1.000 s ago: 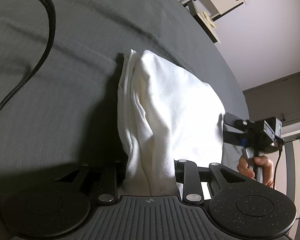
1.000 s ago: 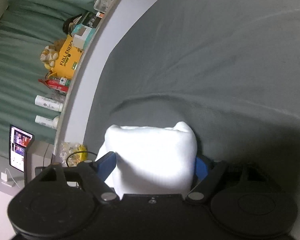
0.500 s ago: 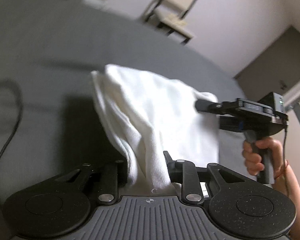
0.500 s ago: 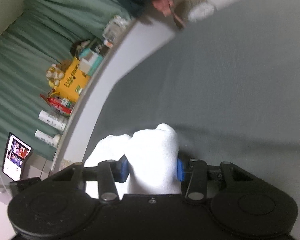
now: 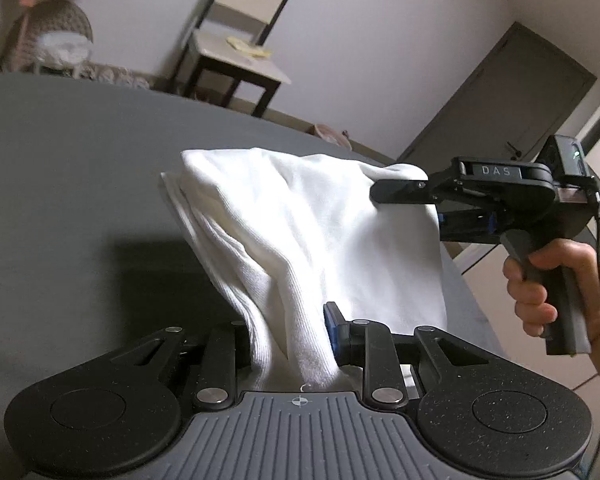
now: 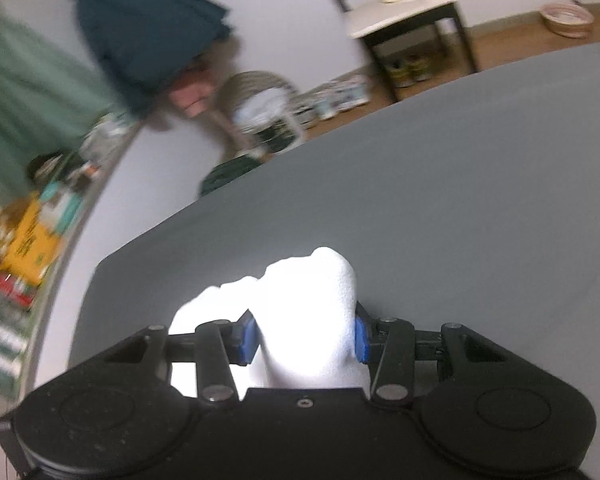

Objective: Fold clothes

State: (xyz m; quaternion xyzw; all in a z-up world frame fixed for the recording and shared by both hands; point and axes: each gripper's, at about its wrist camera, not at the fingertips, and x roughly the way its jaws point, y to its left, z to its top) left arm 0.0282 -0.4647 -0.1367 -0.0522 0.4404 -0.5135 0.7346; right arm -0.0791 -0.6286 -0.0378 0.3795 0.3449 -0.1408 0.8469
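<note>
Pale walls enclose the room; in the left wrist view a grey door (image 5: 500, 116) stands at 2 o'clock and a dark-legged chair (image 5: 236, 56) with a pale seat at 12 o'clock. A wicker basket (image 5: 56, 40) at 10 o'clock holds something white, not identifiable. In the right wrist view a small round basket (image 6: 566, 20) sits on the wooden floor at 1 o'clock; its contents cannot be made out. Green curtains (image 6: 16, 92) and a shelf of blurred packages, including a yellow box (image 6: 30, 240), occupy 9 o'clock.

A dark grey bed surface (image 5: 68, 168) fills the middle ground in both views.

The white garment (image 5: 320, 232), ribbed and folded in several layers, is held up above the bed between both tools. The left gripper (image 5: 290, 336) has its jaws pinching the near bunched edge. The right gripper (image 6: 302, 338), held by a hand (image 5: 548, 280), has its jaws pinching the far corner; in its own view the cloth (image 6: 308, 320) bulges between the blue pads (image 6: 247, 340).
</note>
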